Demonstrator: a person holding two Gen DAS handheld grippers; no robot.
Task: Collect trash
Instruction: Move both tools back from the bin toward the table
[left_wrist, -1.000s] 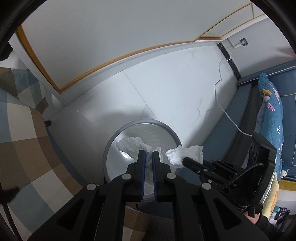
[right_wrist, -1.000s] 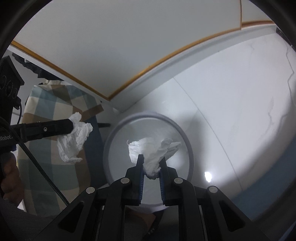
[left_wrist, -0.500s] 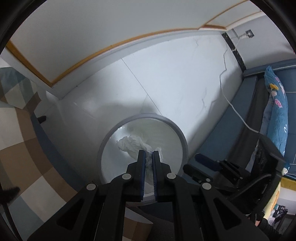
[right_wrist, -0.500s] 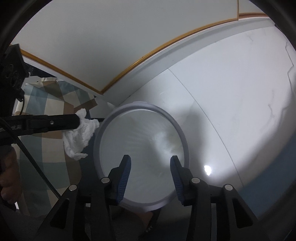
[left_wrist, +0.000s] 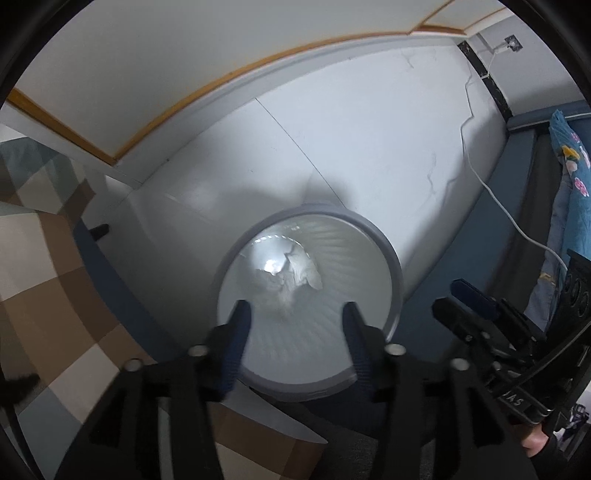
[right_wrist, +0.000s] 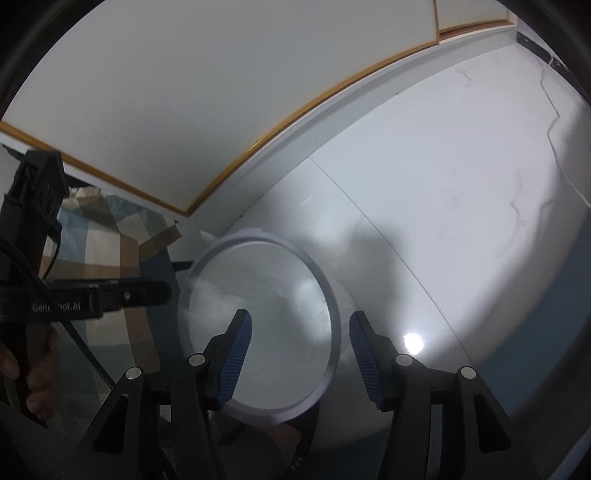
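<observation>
A round grey-rimmed trash bin (left_wrist: 395, 273) stands on the white floor; it also shows in the right wrist view (right_wrist: 332, 295). Crumpled white tissue (left_wrist: 299, 273) lies inside it, blurred in the right wrist view (right_wrist: 218, 295). My left gripper (left_wrist: 293, 325) is open and empty above the bin's near side. My right gripper (right_wrist: 299, 332) is open and empty over the bin's right half. The left gripper's body (right_wrist: 92, 295) shows left of the bin, and the right gripper (left_wrist: 476, 314) shows to the bin's right in the left wrist view.
A checked brown and blue cloth (left_wrist: 44, 280) lies left of the bin. A blue couch with a patterned cushion (left_wrist: 569, 158) stands at the right, with a white cable (left_wrist: 491, 192) along the floor. A white wall with wooden trim (right_wrist: 295, 107) is behind.
Both grippers have opened. The right one dropped its tissue into the bin first, then the left one let go of its tissue, which now lies inside the bin.
</observation>
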